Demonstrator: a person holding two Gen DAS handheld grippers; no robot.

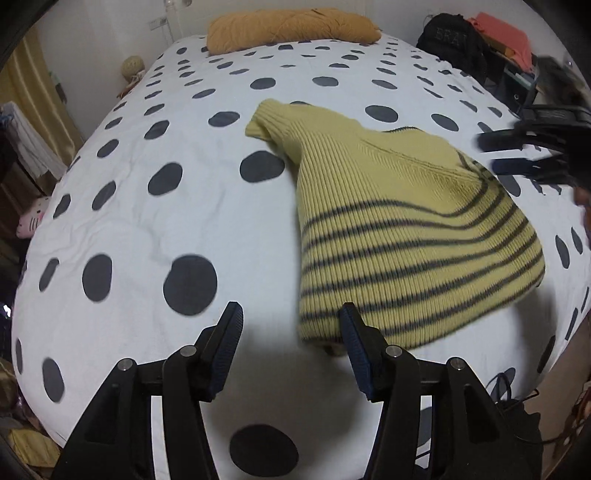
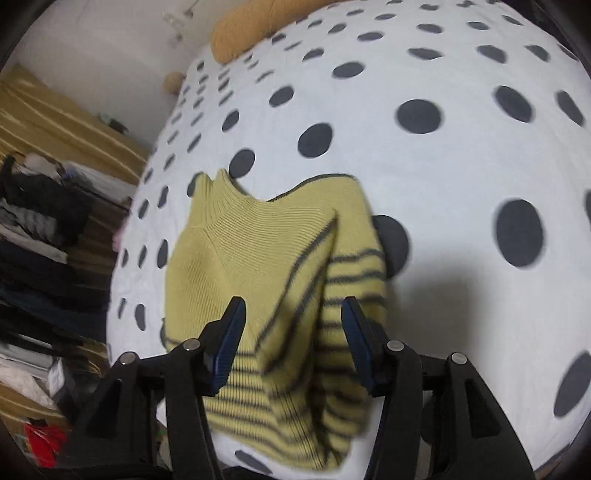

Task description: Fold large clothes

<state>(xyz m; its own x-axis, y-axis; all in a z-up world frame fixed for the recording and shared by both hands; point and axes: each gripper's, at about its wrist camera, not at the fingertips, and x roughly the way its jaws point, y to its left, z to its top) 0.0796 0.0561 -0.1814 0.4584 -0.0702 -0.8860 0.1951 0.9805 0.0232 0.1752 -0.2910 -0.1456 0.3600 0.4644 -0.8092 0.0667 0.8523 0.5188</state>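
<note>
A yellow knit sweater with dark stripes (image 1: 399, 229) lies folded into a narrow shape on the white bed cover with dark dots (image 1: 147, 221), collar toward the pillow. My left gripper (image 1: 290, 323) hangs open over the cover by the sweater's striped hem, its right finger (image 1: 352, 332) at the hem's corner, with nothing held. In the right wrist view the sweater (image 2: 258, 258) lies under my right gripper (image 2: 293, 310), whose jaws stand apart above the knit without pinching it. From the left wrist view, the right gripper (image 1: 496, 154) shows blurred at the sweater's far right side.
A mustard pillow (image 1: 291, 29) lies at the head of the bed. A black backpack (image 1: 454, 40) and clutter stand at the far right. Hanging clothes (image 2: 40, 229) and a pink plush toy (image 1: 31, 221) flank the bed's left side. Cables (image 1: 506, 387) trail at the front right.
</note>
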